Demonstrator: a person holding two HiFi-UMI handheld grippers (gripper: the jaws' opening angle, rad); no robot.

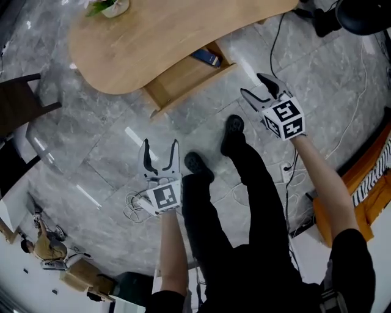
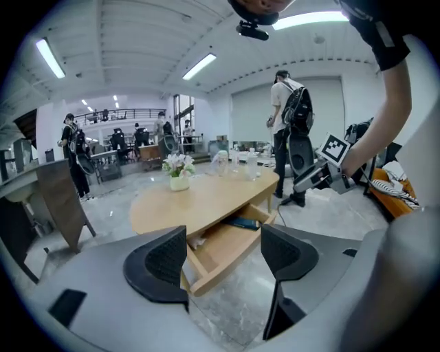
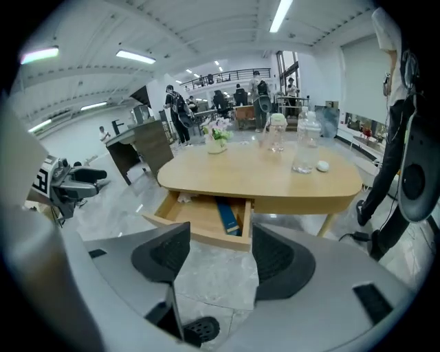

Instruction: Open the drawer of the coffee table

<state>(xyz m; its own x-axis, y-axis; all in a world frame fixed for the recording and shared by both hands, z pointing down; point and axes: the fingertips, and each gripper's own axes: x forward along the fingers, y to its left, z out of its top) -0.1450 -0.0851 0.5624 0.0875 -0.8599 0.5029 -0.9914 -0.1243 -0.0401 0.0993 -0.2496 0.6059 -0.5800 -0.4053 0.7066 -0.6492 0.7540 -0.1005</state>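
The oval wooden coffee table (image 1: 159, 36) stands at the top of the head view. Its drawer (image 1: 186, 76) is pulled out toward me, with a blue book (image 1: 206, 58) lying inside. My left gripper (image 1: 160, 147) hangs over the grey floor, well short of the drawer, open and holding nothing. My right gripper (image 1: 253, 85) is to the right of the drawer's front corner, also open and holding nothing. In the left gripper view, the drawer (image 2: 216, 244) and book (image 2: 242, 223) show between the spread jaws of the left gripper (image 2: 223, 258). The right gripper (image 3: 216, 254) frames the drawer (image 3: 199, 220) and book (image 3: 228, 216).
A flower pot (image 1: 110, 7) sits on the table's far end, and glasses (image 3: 302, 148) stand on the top. A dark chair (image 1: 15, 104) is at the left. White cables (image 1: 131, 205) lie on the floor by my feet (image 1: 197, 164). Orange furniture (image 1: 366, 183) stands at the right. People stand in the background.
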